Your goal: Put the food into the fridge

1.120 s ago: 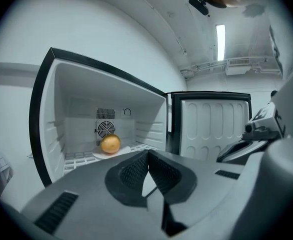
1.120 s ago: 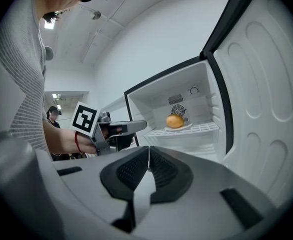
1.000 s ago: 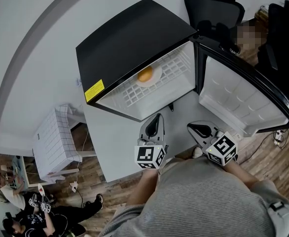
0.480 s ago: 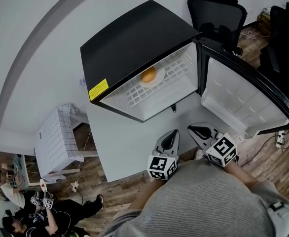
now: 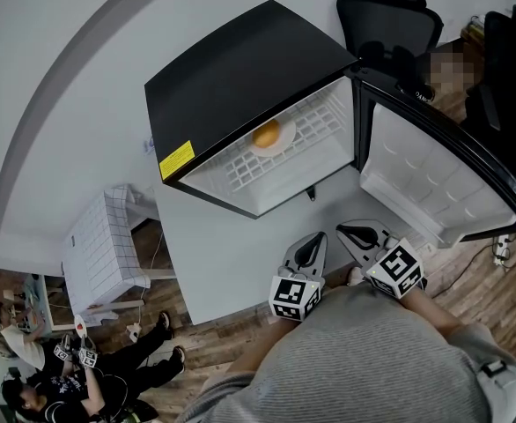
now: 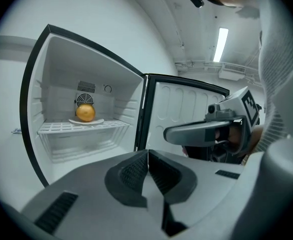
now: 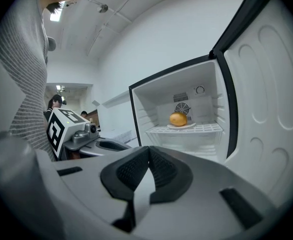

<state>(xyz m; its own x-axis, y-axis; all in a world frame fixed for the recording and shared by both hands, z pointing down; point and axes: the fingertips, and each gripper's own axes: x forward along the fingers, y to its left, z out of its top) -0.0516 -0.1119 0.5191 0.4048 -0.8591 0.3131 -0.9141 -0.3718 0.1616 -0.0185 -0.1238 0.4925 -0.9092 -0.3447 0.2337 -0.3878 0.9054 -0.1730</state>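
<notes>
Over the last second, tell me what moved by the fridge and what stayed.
The left gripper pulled back toward the person and nearer the right gripper. Nothing was gripped or released; both stay shut, empty. The orange, its plate and the open fridge door are unchanged.

The right claw (image 7: 147, 154) has its jaws pressed together with nothing between them. Beyond it the fridge (image 7: 139, 111) is open, door (image 7: 266, 84) swung right. An orange (image 7: 178, 119) sits on a plate (image 7: 187, 125) on the shelf (image 7: 206, 129). The left claw (image 7: 109, 145) is at left.
</notes>
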